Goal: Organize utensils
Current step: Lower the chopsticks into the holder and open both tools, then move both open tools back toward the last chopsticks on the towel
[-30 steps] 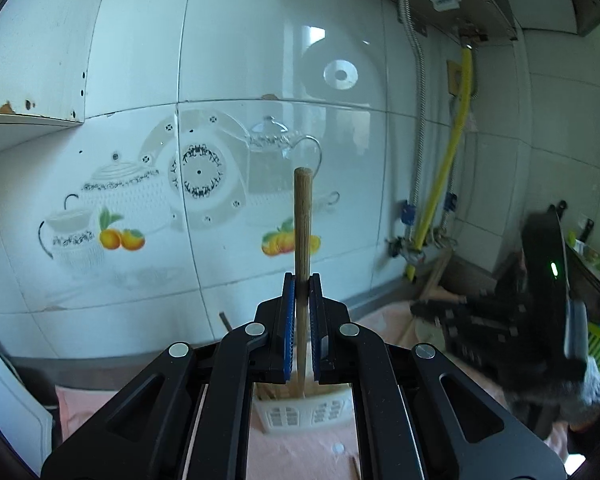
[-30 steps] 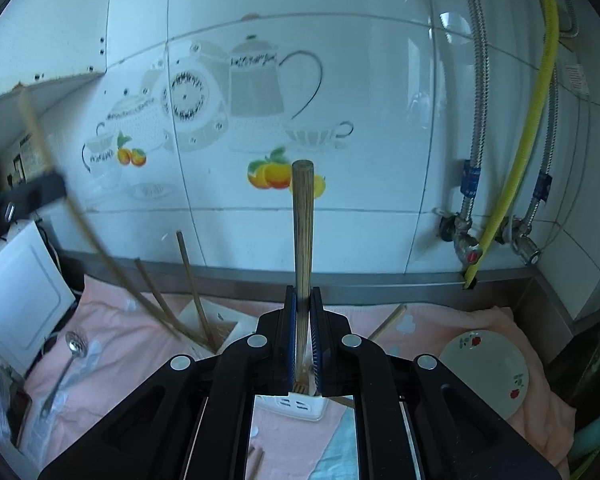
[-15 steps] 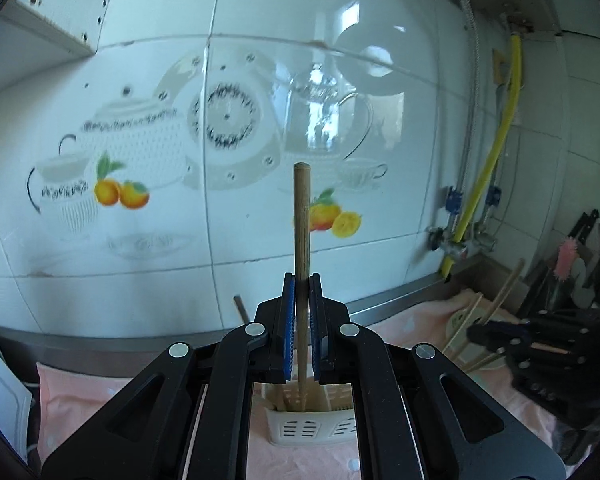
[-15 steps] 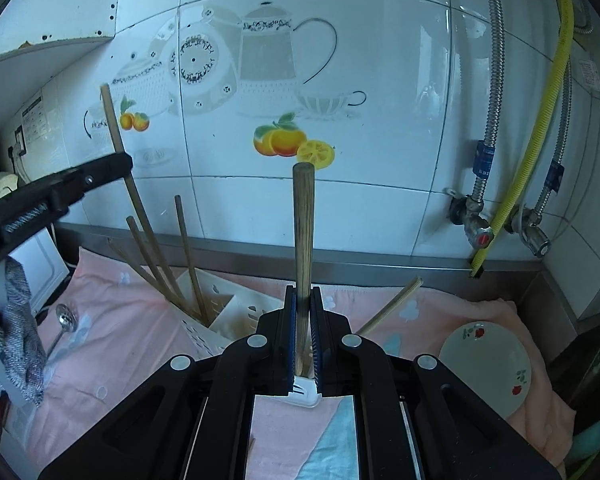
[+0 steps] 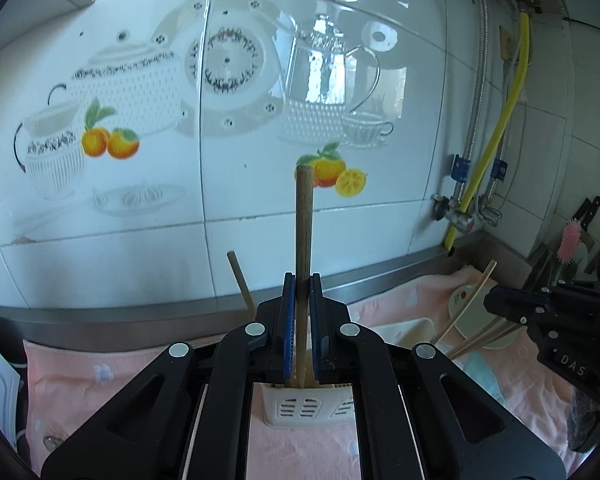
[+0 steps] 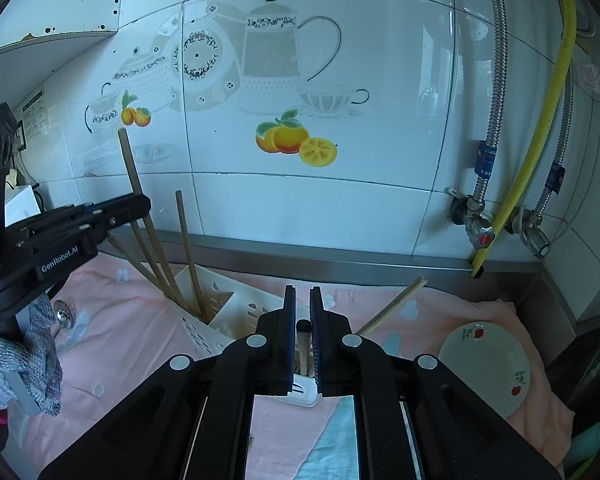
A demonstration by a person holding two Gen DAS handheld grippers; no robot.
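Left tongs (image 5: 302,320) grip an upright chopstick (image 5: 302,232), its lower end directly above the white holder (image 5: 308,410). Right tongs (image 6: 302,332) stand parted around a chopstick (image 6: 302,340) already in the holder.

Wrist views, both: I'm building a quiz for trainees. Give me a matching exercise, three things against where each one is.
Things:
1 chopstick
2 plate
3 yellow hose

Places:
A running up the tiled wall
B lying on the pink cloth
C clamped upright in the left gripper

Pairs: 1-C, 2-B, 3-A
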